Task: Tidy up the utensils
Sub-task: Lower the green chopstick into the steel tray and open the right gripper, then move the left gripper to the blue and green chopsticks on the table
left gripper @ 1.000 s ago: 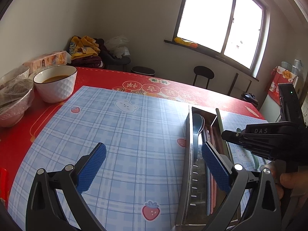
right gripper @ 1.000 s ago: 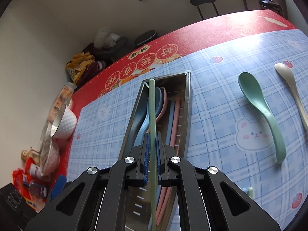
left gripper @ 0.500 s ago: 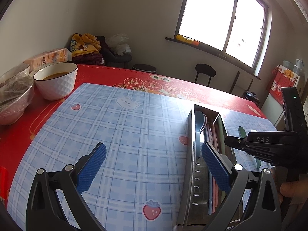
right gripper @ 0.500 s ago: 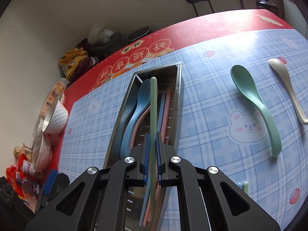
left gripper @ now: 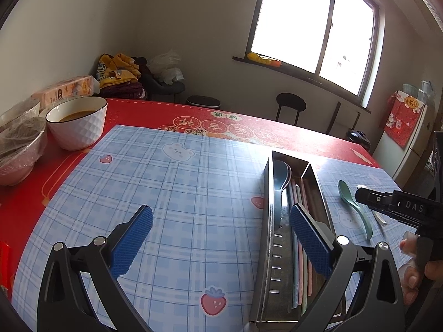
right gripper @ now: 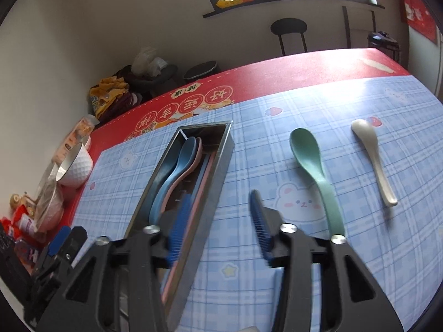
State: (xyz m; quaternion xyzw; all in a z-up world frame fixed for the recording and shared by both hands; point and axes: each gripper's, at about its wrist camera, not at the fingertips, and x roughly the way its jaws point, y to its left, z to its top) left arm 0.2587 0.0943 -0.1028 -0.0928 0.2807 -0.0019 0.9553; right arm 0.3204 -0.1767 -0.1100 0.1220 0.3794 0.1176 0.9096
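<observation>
While your right tongs point(right gripper: 221, 221) hang just above the worktop point(right gripper: 304, 63), they're spread wide with nothing in them, one blue pad over the metal utensil tray point(right gripper: 218, 163) and the other out over the plaid mat point(right gripper: 373, 105) beside it. Your left tongs point(left gripper: 218, 238) are wide open too and empty, with the right-hand pad sitting over the tray and the left pad over bare mat.

Inside the tray you've got a blue spoon point(right gripper: 177, 171) lying on top of a pink spoon point(right gripper: 198, 152), bowls toward the far end, plus a few thin pastel sticks alongside them that look like chopsticks point(left gripper: 300, 262), though it's hard to say how many.

Out on the mat to the right of the tray, a green spoon point(right gripper: 313, 163) lies with its bowl at the far end, and a white spoon point(right gripper: 371, 149) lies just beyond it, the two apart from each other.

Over on the red part of the worktop at the left there's a white bowl point(left gripper: 77, 124) with brownish liquid, next to a wrapped bowl point(left gripper: 19, 144).
</observation>
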